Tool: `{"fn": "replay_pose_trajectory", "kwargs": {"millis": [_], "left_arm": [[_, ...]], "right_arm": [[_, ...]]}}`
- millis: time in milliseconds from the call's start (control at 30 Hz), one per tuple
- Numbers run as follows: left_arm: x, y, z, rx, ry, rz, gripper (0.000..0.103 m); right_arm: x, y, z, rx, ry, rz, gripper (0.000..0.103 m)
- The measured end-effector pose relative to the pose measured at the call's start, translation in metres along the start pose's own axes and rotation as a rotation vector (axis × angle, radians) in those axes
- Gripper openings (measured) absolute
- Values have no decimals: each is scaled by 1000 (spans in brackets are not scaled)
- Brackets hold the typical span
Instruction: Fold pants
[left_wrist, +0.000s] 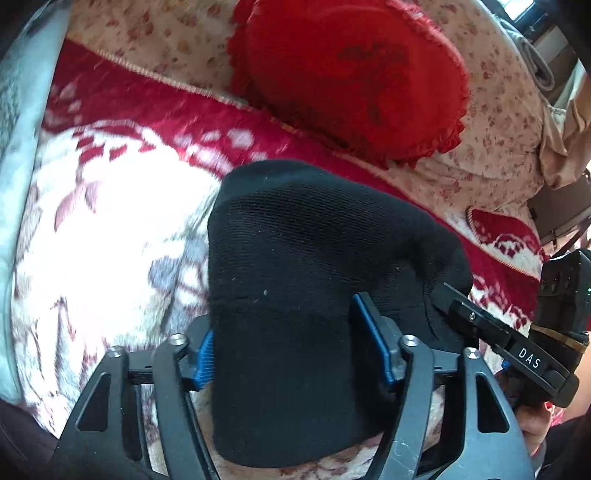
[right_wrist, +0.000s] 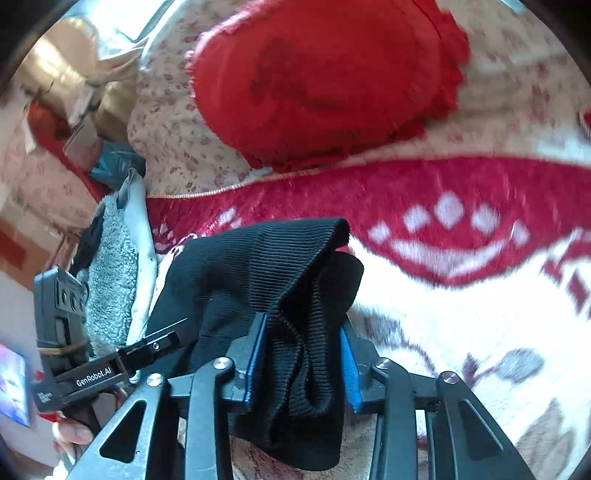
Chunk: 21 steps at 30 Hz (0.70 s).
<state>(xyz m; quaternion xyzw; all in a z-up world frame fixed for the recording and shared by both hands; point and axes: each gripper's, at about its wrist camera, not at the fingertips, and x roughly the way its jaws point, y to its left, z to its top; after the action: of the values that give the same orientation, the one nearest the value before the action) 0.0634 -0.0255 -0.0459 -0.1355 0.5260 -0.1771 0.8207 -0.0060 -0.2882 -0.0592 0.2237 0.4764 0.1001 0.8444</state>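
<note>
Red frilled cushion (left_wrist: 351, 77) on floral cover (left_wrist: 491, 122) | red-and-white patterned blanket (left_wrist: 110, 206) in front | grey fleece item (right_wrist: 110, 273), possibly a towel, at edge

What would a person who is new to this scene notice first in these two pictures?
First, the black pants, bunched between the blue pads of both the left gripper and the right gripper, above a red and white blanket. Second, the big red frilled cushion, which lies beyond the pants on a cream flowered cover.
</note>
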Motion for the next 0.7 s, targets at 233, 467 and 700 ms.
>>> {"fn": "replay_pose_trajectory", "kwargs": {"millis": [233, 467, 700], "left_arm": [[13, -6, 42, 27, -31, 6, 62], [40, 6, 40, 21, 1, 73, 75], [16, 1, 29, 52, -44, 152, 74]], "right_arm": [[-8, 5, 42, -40, -87, -37, 34], [22, 3, 51, -115, -19, -289, 46], [-6, 25, 48, -215, -61, -405, 46]]}}
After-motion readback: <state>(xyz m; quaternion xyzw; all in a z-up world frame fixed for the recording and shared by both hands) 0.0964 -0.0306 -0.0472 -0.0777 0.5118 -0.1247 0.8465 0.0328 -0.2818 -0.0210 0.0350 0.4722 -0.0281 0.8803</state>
